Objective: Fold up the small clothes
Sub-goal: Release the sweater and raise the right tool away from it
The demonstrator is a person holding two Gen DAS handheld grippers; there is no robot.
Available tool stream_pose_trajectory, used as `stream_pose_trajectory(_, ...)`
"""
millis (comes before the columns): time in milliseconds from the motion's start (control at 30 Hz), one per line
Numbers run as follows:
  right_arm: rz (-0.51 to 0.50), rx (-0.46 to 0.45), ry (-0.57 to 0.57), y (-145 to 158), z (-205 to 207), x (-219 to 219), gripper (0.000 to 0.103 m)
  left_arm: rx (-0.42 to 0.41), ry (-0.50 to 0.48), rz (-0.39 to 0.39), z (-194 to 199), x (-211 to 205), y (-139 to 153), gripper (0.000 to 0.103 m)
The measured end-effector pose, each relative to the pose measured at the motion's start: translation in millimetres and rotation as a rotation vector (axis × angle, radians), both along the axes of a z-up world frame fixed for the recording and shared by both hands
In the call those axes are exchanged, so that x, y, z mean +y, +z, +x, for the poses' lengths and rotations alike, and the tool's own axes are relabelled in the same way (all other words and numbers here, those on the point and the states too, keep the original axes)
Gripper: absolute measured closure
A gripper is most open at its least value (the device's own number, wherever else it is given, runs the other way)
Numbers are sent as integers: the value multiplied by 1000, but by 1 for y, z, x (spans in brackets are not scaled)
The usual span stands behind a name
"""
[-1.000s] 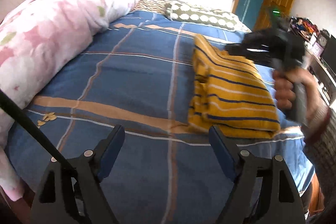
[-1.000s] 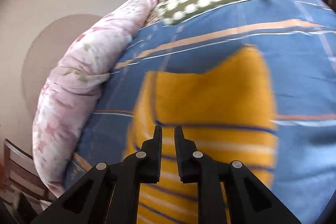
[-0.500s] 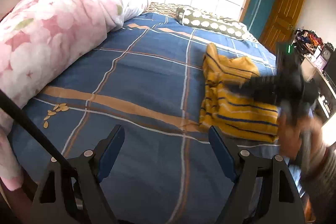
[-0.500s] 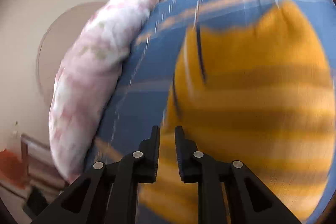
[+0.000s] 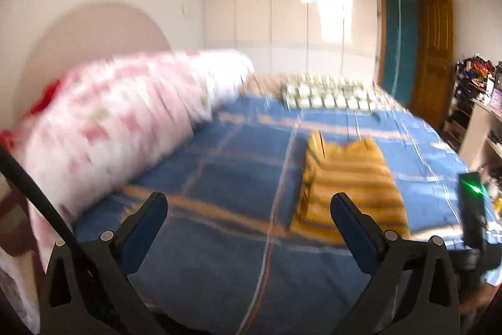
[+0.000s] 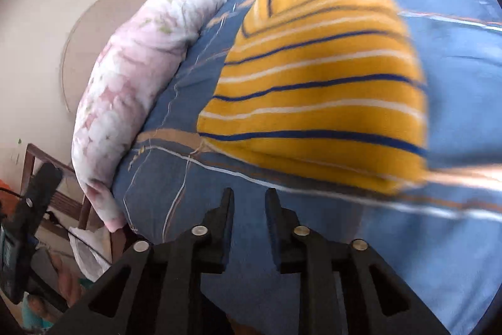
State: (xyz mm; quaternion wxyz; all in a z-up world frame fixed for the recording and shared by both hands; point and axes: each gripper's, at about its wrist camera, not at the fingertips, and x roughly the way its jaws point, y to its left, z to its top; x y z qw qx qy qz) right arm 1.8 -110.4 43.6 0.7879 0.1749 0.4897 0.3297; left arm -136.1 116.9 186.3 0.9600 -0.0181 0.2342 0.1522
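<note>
A folded yellow garment with blue and white stripes lies on the blue striped bedsheet. It also shows in the right wrist view. My left gripper is open and empty, held back above the bed's near edge, left of the garment. My right gripper has its jaws nearly together with nothing between them, held above the sheet just short of the garment's near edge.
A rolled pink floral duvet lies along the bed's left side. A green dotted pillow is at the head. A wooden door and cluttered shelves stand on the right. A wooden chair stands by the bed.
My right gripper has pulled back off the garment toward the bed's near edge. My left gripper has tilted upward, so more wall shows. The garment stays folded on the sheet.
</note>
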Motion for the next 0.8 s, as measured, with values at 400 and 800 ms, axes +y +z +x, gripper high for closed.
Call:
stream_pose_trajectory(400, -129, -141, -162, 26, -54, -49, 64, 76, -116, 83, -21, -56, 9, 0)
stream_pose_trajectory(800, -318, -251, -206, 43, -90, -53, 55, 177, -137, 31, -27, -60, -9, 0)
